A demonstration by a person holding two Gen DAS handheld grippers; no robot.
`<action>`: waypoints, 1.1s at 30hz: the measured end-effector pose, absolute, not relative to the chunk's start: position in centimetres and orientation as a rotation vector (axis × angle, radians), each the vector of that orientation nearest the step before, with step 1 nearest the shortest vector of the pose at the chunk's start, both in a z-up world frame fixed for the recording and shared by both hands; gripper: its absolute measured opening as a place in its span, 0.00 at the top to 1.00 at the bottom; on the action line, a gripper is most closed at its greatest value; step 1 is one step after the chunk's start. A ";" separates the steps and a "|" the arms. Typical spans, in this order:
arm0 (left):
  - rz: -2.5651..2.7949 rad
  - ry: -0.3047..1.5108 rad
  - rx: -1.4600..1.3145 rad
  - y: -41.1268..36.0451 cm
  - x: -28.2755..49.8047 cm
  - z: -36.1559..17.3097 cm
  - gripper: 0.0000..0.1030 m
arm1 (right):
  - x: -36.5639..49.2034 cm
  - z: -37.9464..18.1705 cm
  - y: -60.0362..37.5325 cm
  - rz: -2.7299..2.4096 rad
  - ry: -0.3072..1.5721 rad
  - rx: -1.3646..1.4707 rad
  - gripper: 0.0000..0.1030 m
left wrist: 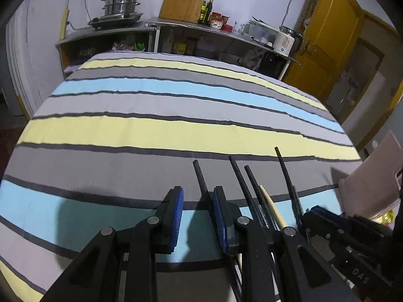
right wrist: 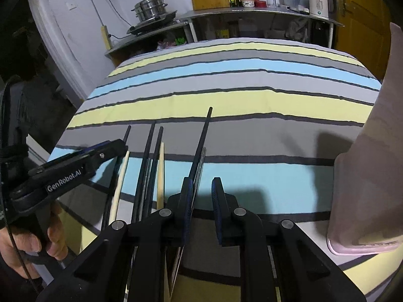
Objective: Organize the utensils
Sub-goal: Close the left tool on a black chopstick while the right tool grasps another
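Note:
Several chopsticks lie side by side on the striped cloth: black ones (left wrist: 240,178) (right wrist: 147,166) and pale wooden ones (left wrist: 270,206) (right wrist: 160,173). My left gripper (left wrist: 197,216) is open and empty, just left of the bundle; one black chopstick (left wrist: 200,176) runs along its right finger. It also shows from the side in the right wrist view (right wrist: 100,152). My right gripper (right wrist: 202,209) is open, with a long black chopstick (right wrist: 201,138) lying against its left finger. It shows at the right in the left wrist view (left wrist: 325,216). A pink holder (right wrist: 365,176) stands to the right.
The striped cloth (right wrist: 252,100) covers a table. Behind it is a steel shelf (right wrist: 252,12) with a steamer pot (right wrist: 151,7), bottles, jars, a kettle (right wrist: 320,1) and a wooden board. A yellow door (left wrist: 335,37) is at the far right.

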State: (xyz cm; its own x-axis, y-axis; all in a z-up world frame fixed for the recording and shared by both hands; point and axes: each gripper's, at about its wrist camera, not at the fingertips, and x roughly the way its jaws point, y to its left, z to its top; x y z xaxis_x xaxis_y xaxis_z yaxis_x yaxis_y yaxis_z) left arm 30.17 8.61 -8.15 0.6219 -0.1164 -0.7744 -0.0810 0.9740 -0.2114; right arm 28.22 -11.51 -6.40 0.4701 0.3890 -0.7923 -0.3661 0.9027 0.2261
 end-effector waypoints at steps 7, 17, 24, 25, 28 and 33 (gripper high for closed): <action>0.005 0.910 -0.130 7.8 30.6 -8.2 0.77 | 28.4 -6.5 -11.4 0.438 0.981 -0.010 0.85; -0.002 0.938 -0.268 10.4 29.7 -8.2 0.85 | 28.4 -6.3 -11.5 0.414 1.003 -0.032 0.86; 0.012 0.981 -0.308 10.2 29.6 -8.1 0.85 | 28.5 -6.4 -11.2 0.414 1.004 -0.038 0.86; 0.019 0.987 -0.316 10.2 29.4 -8.1 0.85 | 28.5 -6.4 -11.2 0.412 1.004 -0.036 0.86; 0.037 0.994 -0.321 9.7 28.7 -8.1 0.85 | 28.4 -6.4 -11.1 0.407 1.003 -0.036 0.86; 0.069 1.006 -0.277 8.7 27.9 -8.0 0.85 | 28.1 -6.3 -11.1 0.408 1.007 -0.035 0.86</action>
State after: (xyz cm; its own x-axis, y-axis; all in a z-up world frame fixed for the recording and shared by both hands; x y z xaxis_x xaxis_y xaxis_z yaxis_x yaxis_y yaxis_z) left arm 27.89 8.66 -7.97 0.5366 -0.0703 -0.8409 -0.1837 0.9629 -0.1978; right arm 28.08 -11.06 -6.33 0.4651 0.3165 -0.8267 -0.3484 0.9240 0.1578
